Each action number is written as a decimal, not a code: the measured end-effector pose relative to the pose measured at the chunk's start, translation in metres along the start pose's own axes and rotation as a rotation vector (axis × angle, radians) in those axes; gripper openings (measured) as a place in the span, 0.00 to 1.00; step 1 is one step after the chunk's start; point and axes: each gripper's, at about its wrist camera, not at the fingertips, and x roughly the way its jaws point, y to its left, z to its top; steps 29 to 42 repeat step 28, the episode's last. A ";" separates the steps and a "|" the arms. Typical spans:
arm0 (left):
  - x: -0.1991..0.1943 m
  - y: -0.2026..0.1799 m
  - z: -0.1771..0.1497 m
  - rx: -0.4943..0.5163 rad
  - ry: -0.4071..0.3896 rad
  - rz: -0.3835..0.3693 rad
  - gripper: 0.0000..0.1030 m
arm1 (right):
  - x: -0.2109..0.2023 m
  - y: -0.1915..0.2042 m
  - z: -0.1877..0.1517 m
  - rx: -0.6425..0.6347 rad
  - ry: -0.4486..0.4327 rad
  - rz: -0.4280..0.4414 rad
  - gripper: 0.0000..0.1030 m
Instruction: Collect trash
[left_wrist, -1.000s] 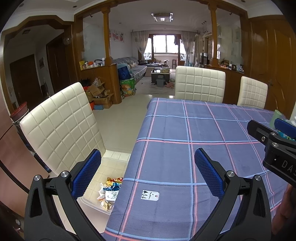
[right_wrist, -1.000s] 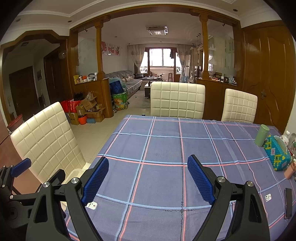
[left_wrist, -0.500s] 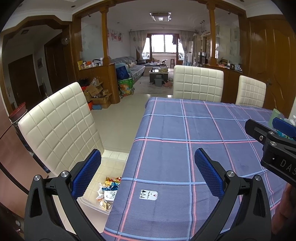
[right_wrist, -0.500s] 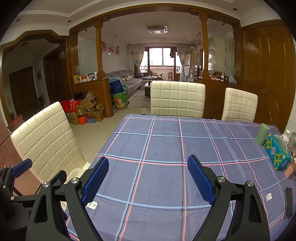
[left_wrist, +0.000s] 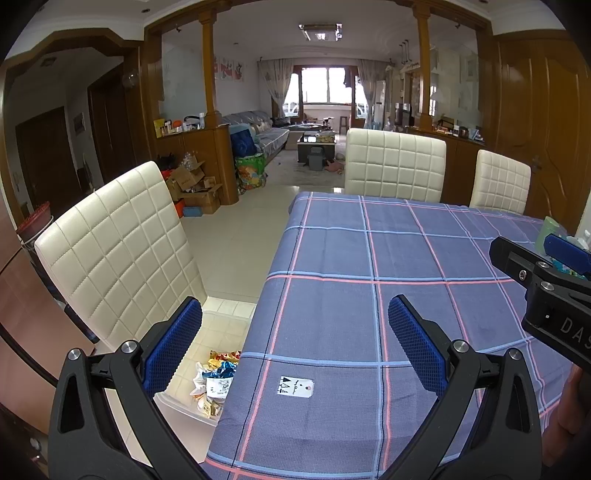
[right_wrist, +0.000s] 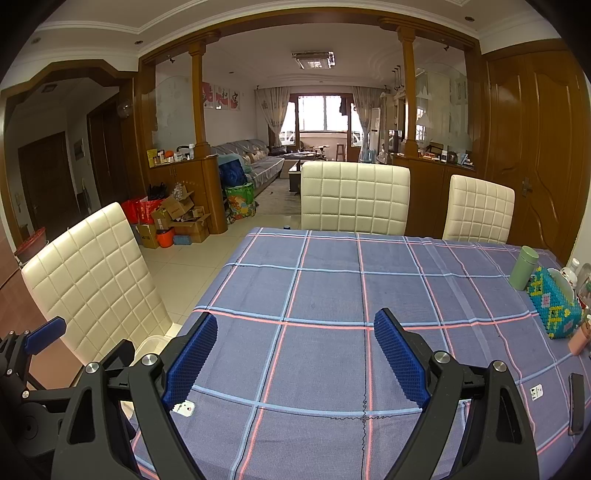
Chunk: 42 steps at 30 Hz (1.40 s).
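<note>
Blue pads sit on both grippers, and both are spread wide with nothing between them. The left gripper hangs over the near left corner of the bench, which has a purple checked cloth on it. A small white tag lies flat on the cloth right between its fingers, near the edge. At about 8 o'clock from the tag, down off the bench, a clear plastic bin sits on the seat of a cream chair. The trash, a pile of crinkly wrappers, is inside the bin.

The right gripper hangs over the middle of the bench. At 3 o'clock, by the right edge, lies a dark phone. Farther off at 2 o'clock stand a bright beaded box and a green cup, just beside each other. Two more cream chairs stand at the far end.
</note>
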 end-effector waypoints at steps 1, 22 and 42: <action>0.000 0.000 0.000 0.000 0.000 0.000 0.97 | 0.000 0.000 0.000 0.000 0.000 0.000 0.82; -0.002 0.000 -0.004 -0.028 0.011 -0.026 0.97 | 0.002 -0.004 -0.003 0.014 0.008 -0.008 0.82; -0.001 -0.004 -0.004 -0.014 0.020 -0.032 0.97 | 0.003 -0.007 -0.002 0.020 0.008 -0.009 0.82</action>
